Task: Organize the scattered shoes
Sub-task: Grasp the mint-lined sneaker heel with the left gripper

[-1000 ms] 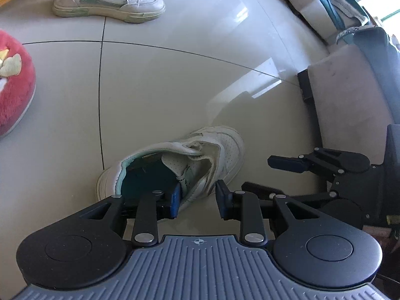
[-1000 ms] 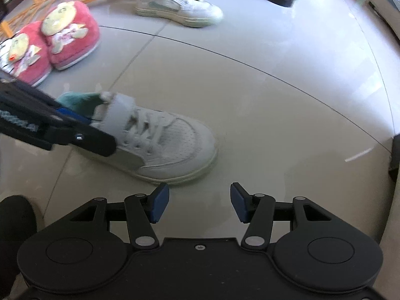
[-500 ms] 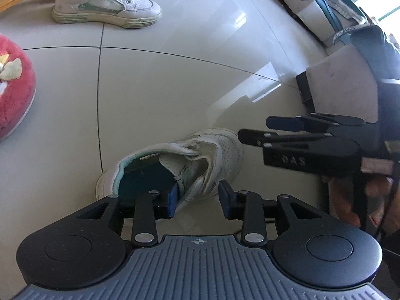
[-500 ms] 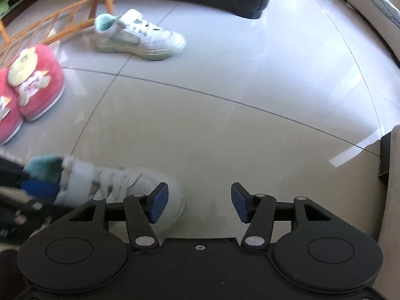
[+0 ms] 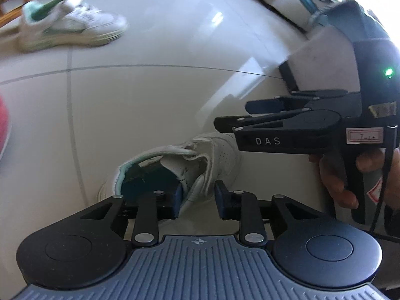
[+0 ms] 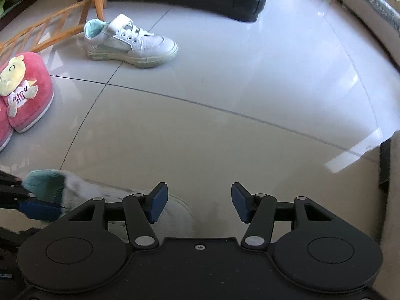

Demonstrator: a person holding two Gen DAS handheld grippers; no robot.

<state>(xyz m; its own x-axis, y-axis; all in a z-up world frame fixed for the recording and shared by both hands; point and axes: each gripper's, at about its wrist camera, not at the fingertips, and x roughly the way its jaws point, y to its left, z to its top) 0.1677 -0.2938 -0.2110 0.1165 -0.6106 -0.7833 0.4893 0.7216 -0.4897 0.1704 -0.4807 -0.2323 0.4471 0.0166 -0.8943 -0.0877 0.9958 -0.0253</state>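
The near white sneaker sits on the tiled floor, toe pointing away from me, its teal-lined opening turned toward my left tool. That tool's one blue pad is down inside the opening and the other is outside the collar; the fingers straddle the shoe's side wall but stand apart, and I cannot see them pinching it. I hold this tool low and angled down at the floor.

My right tool hovers above and just right of the same sneaker, fingers spread wide with nothing between them. From the left wrist I see it side-on, level with the floor, a hand wrapped around its grip.

The second white sneaker stands upright well away across the floor, beside a wooden rack. A pink plush slipper lies off to the left.
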